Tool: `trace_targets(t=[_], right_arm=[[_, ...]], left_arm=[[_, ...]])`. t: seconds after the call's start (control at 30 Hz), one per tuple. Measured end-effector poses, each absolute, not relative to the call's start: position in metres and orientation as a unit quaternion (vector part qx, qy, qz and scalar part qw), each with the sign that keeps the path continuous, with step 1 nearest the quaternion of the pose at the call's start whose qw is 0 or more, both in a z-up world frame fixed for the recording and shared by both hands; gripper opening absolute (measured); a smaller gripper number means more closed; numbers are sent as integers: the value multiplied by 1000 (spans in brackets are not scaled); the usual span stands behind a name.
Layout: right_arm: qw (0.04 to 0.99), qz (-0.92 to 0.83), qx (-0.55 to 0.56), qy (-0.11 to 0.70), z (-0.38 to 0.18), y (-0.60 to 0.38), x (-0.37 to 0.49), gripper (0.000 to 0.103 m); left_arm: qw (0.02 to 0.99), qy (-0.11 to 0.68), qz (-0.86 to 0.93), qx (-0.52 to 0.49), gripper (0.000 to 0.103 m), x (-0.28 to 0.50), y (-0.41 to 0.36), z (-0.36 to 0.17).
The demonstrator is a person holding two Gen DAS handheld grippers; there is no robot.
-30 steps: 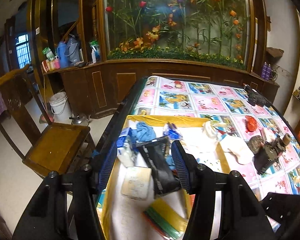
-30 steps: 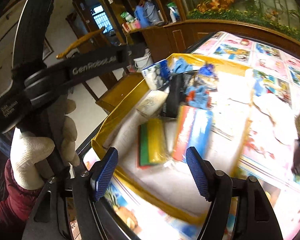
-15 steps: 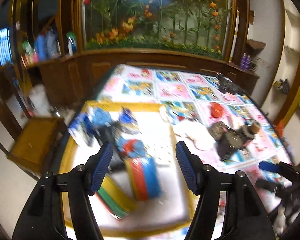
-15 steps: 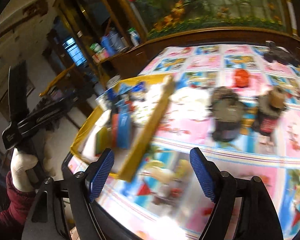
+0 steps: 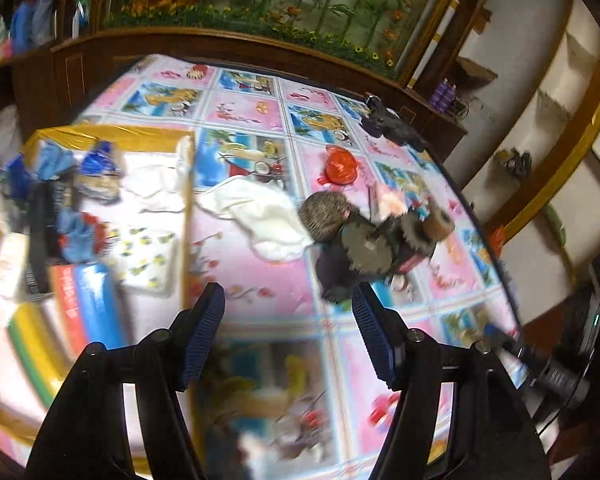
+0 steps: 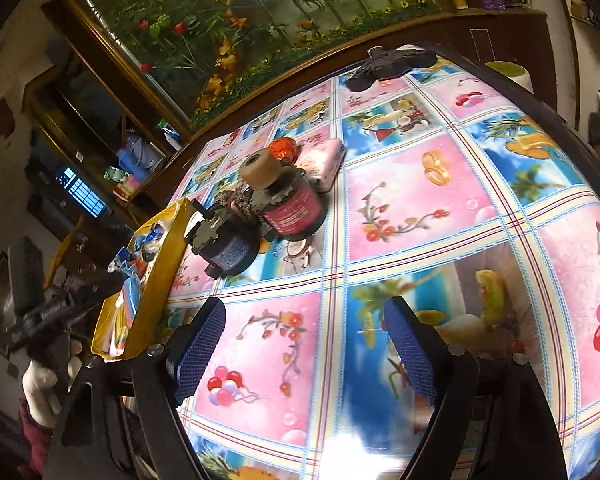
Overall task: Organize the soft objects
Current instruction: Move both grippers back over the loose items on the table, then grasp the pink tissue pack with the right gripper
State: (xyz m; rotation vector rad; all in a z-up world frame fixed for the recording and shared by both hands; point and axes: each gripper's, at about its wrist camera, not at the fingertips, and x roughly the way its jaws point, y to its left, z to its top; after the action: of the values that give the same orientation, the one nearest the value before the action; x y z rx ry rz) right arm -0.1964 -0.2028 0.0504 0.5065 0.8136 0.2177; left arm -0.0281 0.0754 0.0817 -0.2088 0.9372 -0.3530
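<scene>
A yellow-rimmed tray point(image 5: 112, 138) at the table's left holds several soft things: blue cloths, a black pack point(image 5: 40, 236), a patterned white pack point(image 5: 148, 260) and striped sponges. On the tablecloth to its right lie a white cloth point(image 5: 260, 216) and a bristly brown ball point(image 5: 326, 214). My left gripper point(image 5: 288, 296) hangs open over bare tablecloth just short of them, nothing between its jaws. My right gripper point(image 6: 306, 308) is over the near tablecloth; its jaws are opening and hold nothing. A pink soft pack point(image 6: 324, 160) lies behind the motors.
Dark geared motors point(image 5: 364, 248) stand beside the brown ball, one red-labelled point(image 6: 296, 210), one blue-labelled point(image 6: 228, 252), with a tan roll point(image 6: 258, 170) on top. A red lid point(image 5: 340, 166) and a black device point(image 6: 388, 62) lie farther back. A gloved hand point(image 6: 40, 380) holds the left gripper.
Both grippers swung right, away from the tray and out over the tablecloth. The black pack that was between the left jaws now lies in the tray. Both sets of jaws stand wider.
</scene>
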Motion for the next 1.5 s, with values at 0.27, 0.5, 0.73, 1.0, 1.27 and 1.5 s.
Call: trace_targets(t=[0.27, 0.5, 0.73, 1.0, 1.27, 1.5], right_arm=[[874, 112, 266, 390, 31, -227, -189, 83], [873, 107, 271, 392, 33, -239, -171, 83], [891, 106, 217, 384, 66, -233, -143, 83], [890, 100, 183, 405, 91, -246, -68, 85], [852, 110, 193, 474, 80, -255, 9, 85], [803, 126, 198, 548, 52, -245, 78, 85]], left_arm=[[861, 478, -128, -113, 65, 28, 59, 57], [844, 508, -103, -137, 65, 64, 58, 32], [854, 499, -97, -111, 65, 78, 50, 27], [858, 499, -111, -54, 65, 75, 41, 24], [865, 483, -136, 10, 35, 62, 24, 29], [856, 497, -142, -21, 36, 71, 29, 21]])
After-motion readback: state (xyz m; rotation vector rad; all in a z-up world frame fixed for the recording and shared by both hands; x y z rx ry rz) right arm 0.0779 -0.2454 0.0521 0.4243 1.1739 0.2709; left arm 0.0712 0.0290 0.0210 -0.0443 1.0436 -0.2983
